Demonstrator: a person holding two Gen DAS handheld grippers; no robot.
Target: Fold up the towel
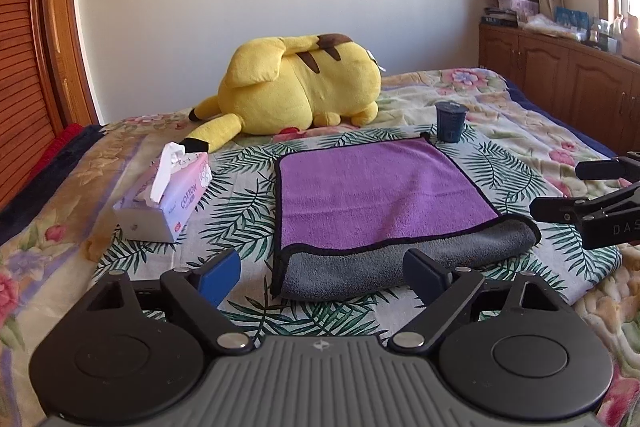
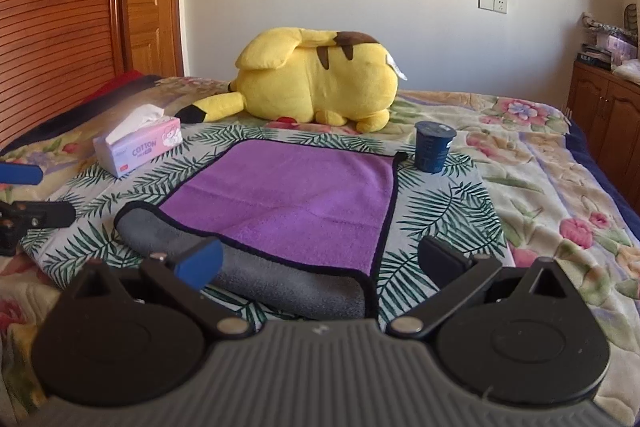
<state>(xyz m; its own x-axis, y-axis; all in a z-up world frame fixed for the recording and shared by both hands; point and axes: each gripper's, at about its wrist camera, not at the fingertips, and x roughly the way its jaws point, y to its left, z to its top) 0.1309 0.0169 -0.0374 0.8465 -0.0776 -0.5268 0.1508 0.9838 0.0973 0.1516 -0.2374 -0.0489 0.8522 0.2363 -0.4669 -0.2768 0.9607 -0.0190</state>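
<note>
A purple towel [image 1: 368,195] with a grey underside and black trim lies on the bed, its near edge turned so a grey band shows; it also shows in the right wrist view [image 2: 296,203]. My left gripper [image 1: 324,273] is open and empty, just short of the towel's near left corner. My right gripper [image 2: 320,263] is open and empty, hovering over the towel's near right corner. In the left wrist view the right gripper [image 1: 560,191] sits at the right edge beside the towel. In the right wrist view the left gripper [image 2: 36,195] sits at the left edge.
A big yellow plush toy [image 1: 300,87] lies behind the towel. A tissue box [image 1: 168,199] stands left of the towel. A dark blue cup [image 1: 450,121] stands at the towel's far right corner. A wooden cabinet [image 1: 560,75] is on the right.
</note>
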